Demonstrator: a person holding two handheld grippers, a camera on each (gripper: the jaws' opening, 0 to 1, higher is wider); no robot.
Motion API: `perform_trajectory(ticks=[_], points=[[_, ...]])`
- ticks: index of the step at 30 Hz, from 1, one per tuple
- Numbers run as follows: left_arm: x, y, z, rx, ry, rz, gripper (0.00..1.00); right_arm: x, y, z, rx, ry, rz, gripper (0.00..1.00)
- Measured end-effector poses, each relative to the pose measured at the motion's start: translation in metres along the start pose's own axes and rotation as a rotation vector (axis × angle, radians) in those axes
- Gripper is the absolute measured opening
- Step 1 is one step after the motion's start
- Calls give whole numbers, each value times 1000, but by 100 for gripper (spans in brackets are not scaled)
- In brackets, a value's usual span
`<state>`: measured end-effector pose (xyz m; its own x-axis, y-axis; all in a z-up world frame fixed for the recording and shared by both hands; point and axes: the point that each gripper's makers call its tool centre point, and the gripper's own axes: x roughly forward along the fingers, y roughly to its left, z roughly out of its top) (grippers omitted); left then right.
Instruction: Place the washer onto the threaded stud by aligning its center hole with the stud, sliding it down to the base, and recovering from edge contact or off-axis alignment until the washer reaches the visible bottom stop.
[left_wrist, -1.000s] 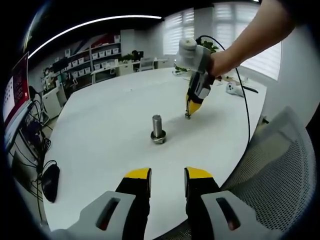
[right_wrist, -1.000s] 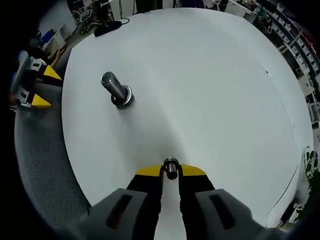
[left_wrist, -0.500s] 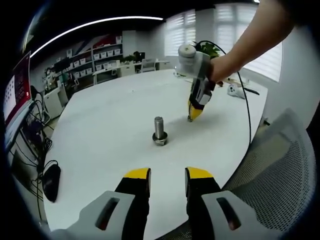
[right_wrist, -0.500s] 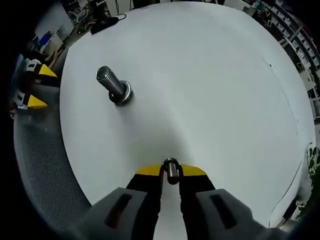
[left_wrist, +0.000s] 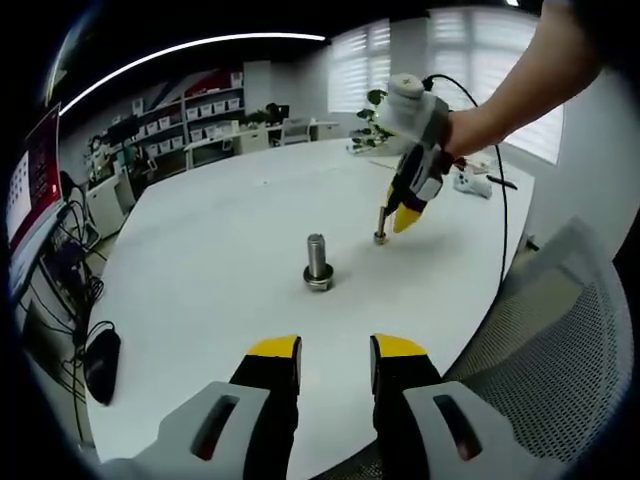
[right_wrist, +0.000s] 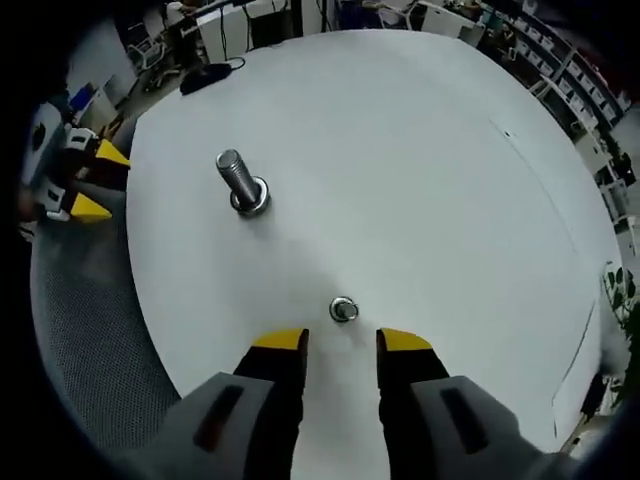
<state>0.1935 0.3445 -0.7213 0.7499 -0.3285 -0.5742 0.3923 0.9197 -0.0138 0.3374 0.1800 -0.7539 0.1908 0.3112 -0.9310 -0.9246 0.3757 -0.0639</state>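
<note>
A steel threaded stud stands upright on the round white table, its wide base flat on the top. A small metal washer lies on the table just ahead of my right gripper, which is open with nothing between its yellow-tipped jaws. In the left gripper view the right gripper hangs over the washer, held by a person's hand. My left gripper is open and empty, at the table's near edge, well short of the stud.
A grey mesh chair stands at the table's edge beside the left gripper. A black mouse and cables lie on a desk at the left. A white device with a black cable rests on the table's far side.
My right gripper has opened and drawn back, leaving on the table the washer it held. The left gripper has not moved.
</note>
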Motion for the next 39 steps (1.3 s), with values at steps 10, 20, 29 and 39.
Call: perform_trajectory(ticks=[10,20,29,39], points=[[1,-4,0,3,2,-18,25,-35,16,-31,184,-214,-100,32],[2,-7,-2,-4,5,-35,25,-60,31,-47,328,-410,-154,39],[1,-7,-3,-7,8,-41,25,-70,36,-64,398,-479,-195,45],[1,-8,-1,-10,-2,-47,26,-70,31,-81,348,-482,-204,45]])
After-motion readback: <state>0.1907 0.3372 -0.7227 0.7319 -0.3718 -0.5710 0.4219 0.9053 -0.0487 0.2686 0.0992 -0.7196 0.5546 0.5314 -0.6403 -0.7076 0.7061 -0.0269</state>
